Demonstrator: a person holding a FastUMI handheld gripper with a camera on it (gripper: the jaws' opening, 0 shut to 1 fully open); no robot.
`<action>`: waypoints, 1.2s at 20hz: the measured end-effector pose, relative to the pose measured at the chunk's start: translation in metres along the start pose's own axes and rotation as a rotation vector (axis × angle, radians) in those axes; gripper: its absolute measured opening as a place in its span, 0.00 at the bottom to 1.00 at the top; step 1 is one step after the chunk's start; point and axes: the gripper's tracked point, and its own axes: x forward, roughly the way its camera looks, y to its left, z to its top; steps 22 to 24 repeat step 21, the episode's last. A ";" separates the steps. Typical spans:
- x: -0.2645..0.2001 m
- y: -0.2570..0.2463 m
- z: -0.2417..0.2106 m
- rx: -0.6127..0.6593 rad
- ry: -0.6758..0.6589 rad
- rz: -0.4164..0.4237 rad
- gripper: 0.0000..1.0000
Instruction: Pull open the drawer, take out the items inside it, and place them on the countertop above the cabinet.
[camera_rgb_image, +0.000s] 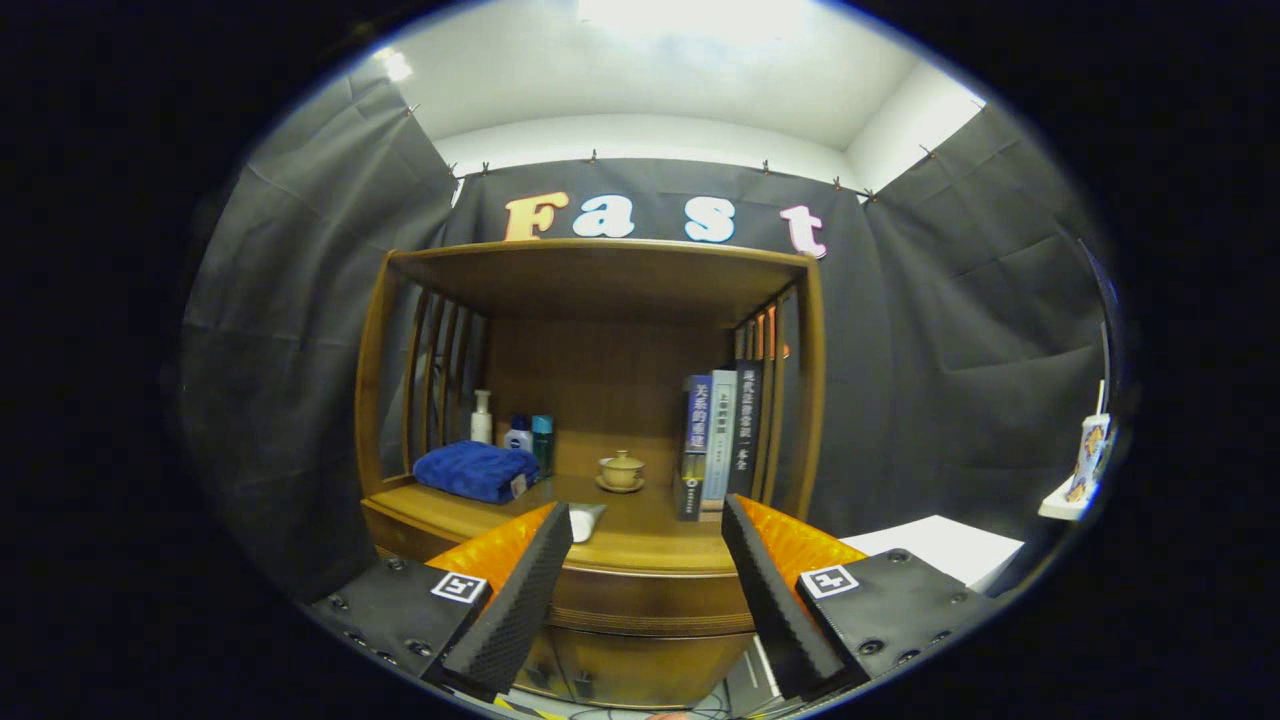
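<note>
The wooden cabinet (600, 280) stands straight ahead against the booth wall. Its countertop (650, 545) lies just beyond my fingertips. My gripper (645, 508) is open, held a little above the counter's front edge, with nothing between the fingers. A small white and grey item (586, 521) lies on the countertop right beside the left fingertip (545, 560). Below the counter's rounded front edge the drawer area (640, 665) shows between the fingers. It is dark there, and I cannot tell how far it is open. A few small things show at its lowest part, too unclear to name.
On the countertop rest a folded blue towel (476, 470), some bottles (515, 432) behind it, a lidded tea cup on a saucer (621, 470) and upright books (720, 440) at the right. A white surface (945, 550) lies right of the cabinet.
</note>
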 end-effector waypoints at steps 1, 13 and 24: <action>0.000 -0.013 -0.002 -0.017 0.002 -0.010 0.98; -0.013 -0.081 -0.050 -0.016 -0.017 -0.080 0.98; -0.012 -0.106 -0.074 -0.060 -0.039 -0.128 0.98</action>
